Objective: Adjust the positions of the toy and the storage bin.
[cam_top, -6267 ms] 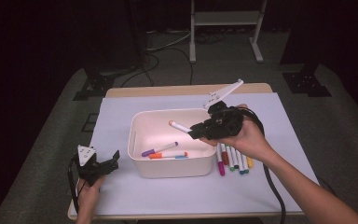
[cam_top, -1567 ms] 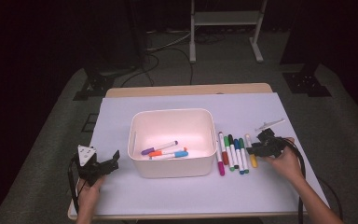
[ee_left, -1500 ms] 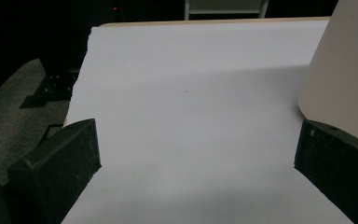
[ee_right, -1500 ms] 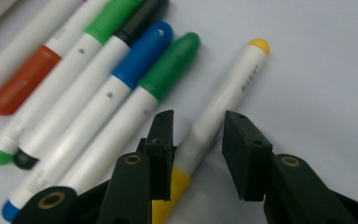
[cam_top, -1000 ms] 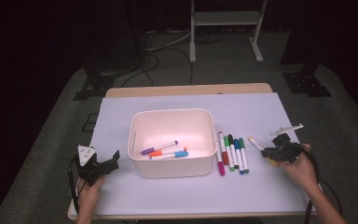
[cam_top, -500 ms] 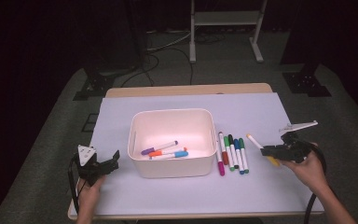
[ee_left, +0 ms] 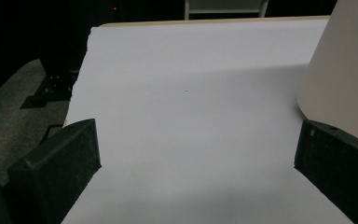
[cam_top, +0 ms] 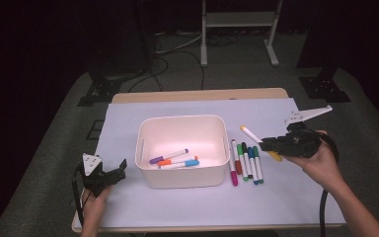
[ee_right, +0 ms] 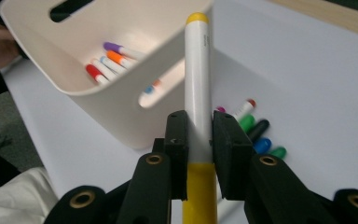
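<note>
Your right gripper point(cam_top: 269, 144) pinches the yellow marker point(ee_right: 198, 105) across its white barrel, jaws pressed against both sides, and holds it in the air just right of the row of markers point(cam_top: 246, 161) lying on the paper. The marker's tip points toward the bin point(cam_top: 182, 149), whose right wall stands just beyond that row. Right of your hand the paper point(cam_top: 197, 207) lies bare up to its edge. Your left gripper point(cam_top: 109, 177) rests near the paper's front left corner, jaws spread wide with nothing between them, the bin's left wall close by.
</note>
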The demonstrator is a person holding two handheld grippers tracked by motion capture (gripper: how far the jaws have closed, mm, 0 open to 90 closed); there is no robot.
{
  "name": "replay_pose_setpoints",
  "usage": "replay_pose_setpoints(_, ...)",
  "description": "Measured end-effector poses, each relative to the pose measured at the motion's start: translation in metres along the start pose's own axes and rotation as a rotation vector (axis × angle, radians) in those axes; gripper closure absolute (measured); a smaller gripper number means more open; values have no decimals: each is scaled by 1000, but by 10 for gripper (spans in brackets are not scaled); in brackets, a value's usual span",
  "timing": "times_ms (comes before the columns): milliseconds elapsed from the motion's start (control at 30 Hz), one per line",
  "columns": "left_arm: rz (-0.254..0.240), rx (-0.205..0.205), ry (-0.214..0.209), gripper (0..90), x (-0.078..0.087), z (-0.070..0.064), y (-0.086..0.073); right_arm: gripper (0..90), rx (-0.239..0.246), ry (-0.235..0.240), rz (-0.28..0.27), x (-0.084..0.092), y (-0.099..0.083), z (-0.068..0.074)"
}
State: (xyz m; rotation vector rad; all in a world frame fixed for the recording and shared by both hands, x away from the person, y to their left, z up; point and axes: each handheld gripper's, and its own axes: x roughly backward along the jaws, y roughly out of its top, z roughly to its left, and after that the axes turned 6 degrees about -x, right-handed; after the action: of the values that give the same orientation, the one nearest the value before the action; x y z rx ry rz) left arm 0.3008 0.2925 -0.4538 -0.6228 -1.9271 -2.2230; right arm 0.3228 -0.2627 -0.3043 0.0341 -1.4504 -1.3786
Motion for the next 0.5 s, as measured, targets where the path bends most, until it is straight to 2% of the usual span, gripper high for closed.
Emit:
replay_pose_setpoints(33, 0, 0, 0, 0, 0, 0, 0, 757, 0, 0, 0, 0, 0, 0)
replay_pose_setpoints(67, 1, 1, 0, 0, 0, 0, 0, 757, 28, 15, 4, -2, 9, 9)
replay_pose_setpoints(100, 1, 1, 0, 0, 0, 0, 0, 757, 28, 15, 4, -2, 9, 9)
replay_pose_setpoints(367, -1, 2, -1, 0, 0, 0, 0, 757, 131, 70, 26, -12, 45, 46)
replay_pose_setpoints(500, -4, 2, -1, 0, 0, 0, 0, 756, 171, 126, 36, -20, 60, 62)
